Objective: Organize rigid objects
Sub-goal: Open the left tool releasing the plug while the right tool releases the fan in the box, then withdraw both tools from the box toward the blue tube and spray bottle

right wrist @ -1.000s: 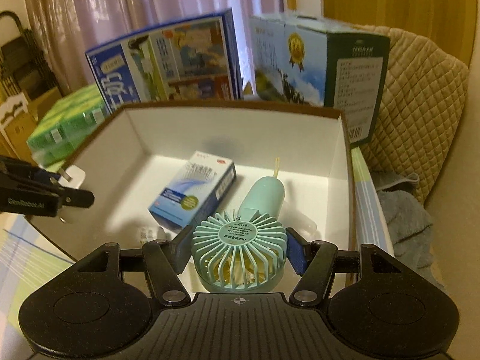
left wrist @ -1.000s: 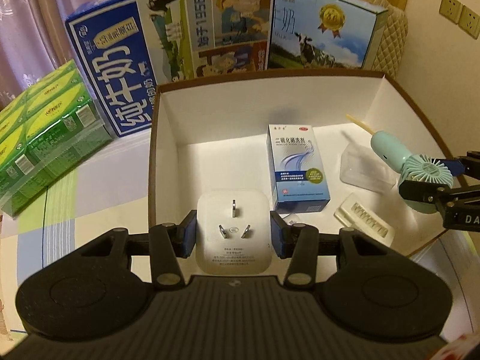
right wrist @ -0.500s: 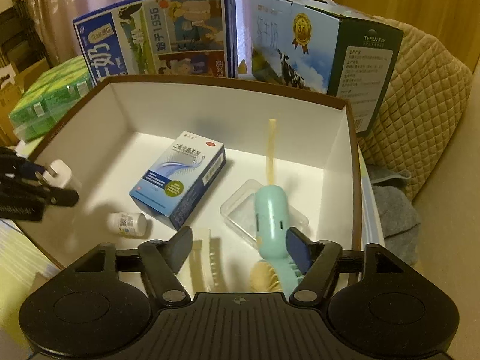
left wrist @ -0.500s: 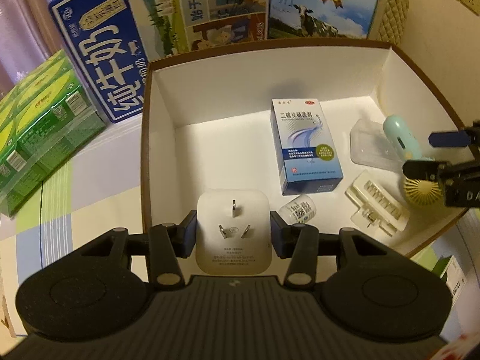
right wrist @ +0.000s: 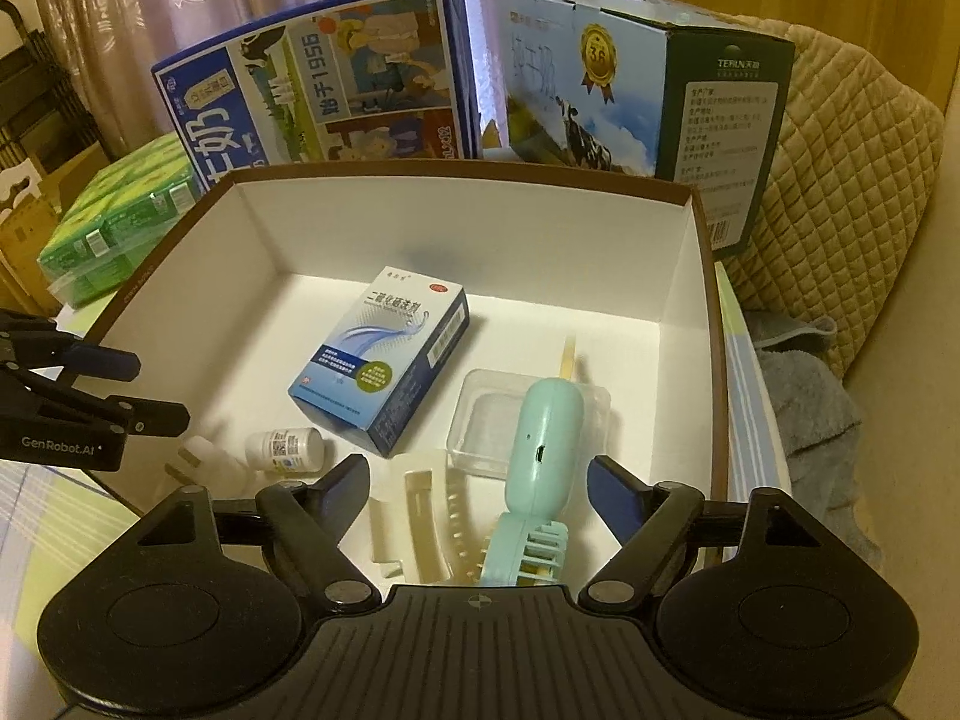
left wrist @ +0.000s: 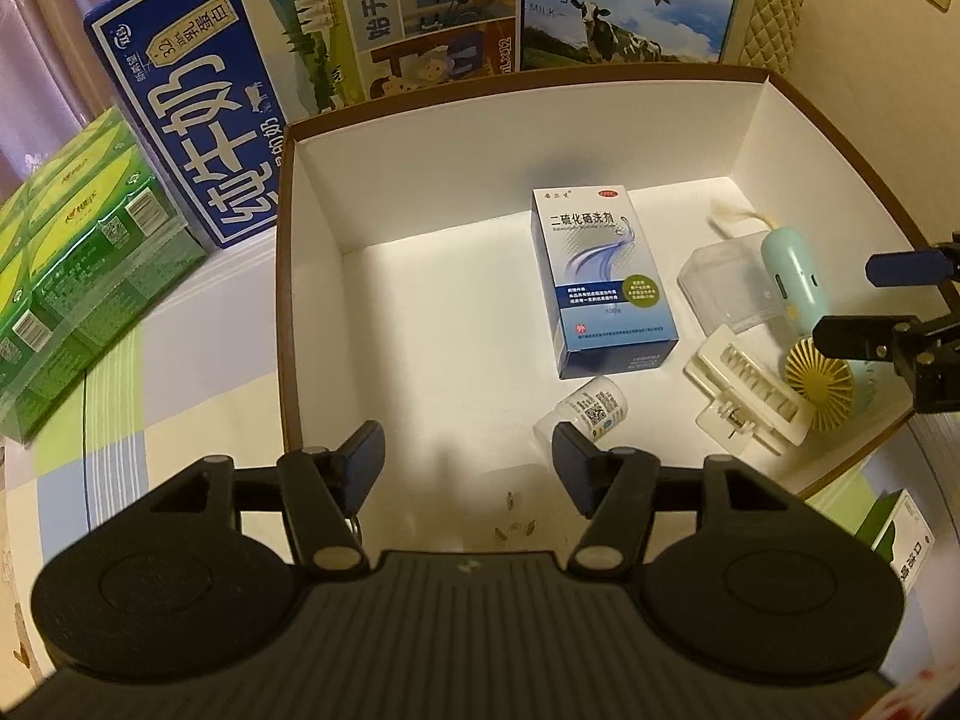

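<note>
Left wrist view, left gripper opening, empty, over box, right gripper opening

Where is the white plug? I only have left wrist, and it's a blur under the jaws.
Observer: The right wrist view shows the white plug inside the box, near its front-left corner beside the small bottle. It is clear of the left gripper, whose jaws are opening.
Operator: Is the right gripper gripping the fan?
Observer: No. The right gripper jaws are opening. The fan lies between them, with both pads off it.
Operator: Anything outside the box's right wall?
Observer: A grey cloth lies bunched right beside it.
</note>
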The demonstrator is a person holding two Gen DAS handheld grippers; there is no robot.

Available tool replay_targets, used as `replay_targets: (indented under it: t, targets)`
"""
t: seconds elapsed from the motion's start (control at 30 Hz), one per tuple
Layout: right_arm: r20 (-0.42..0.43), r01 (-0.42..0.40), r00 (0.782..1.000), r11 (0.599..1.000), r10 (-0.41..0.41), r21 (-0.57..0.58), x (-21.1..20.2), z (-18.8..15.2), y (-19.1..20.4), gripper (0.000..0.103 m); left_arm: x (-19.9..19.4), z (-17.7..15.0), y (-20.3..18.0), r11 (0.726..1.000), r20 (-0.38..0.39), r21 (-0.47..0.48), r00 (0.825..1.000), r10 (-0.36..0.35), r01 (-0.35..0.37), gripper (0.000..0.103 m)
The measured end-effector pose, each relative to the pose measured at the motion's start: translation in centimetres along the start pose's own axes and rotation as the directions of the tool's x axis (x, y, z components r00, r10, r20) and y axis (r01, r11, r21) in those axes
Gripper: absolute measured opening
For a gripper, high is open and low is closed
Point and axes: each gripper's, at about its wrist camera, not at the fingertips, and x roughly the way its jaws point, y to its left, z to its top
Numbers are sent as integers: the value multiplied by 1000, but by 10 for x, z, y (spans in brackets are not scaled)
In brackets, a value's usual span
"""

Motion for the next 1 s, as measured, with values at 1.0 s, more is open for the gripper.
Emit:
replay_targets:
  t: [1.0]
  targets:
    - [74,-4,997,997,-2,82,-56,-28,3,77,-76,-19,-4,995,138,-77,989,-48,59,58]
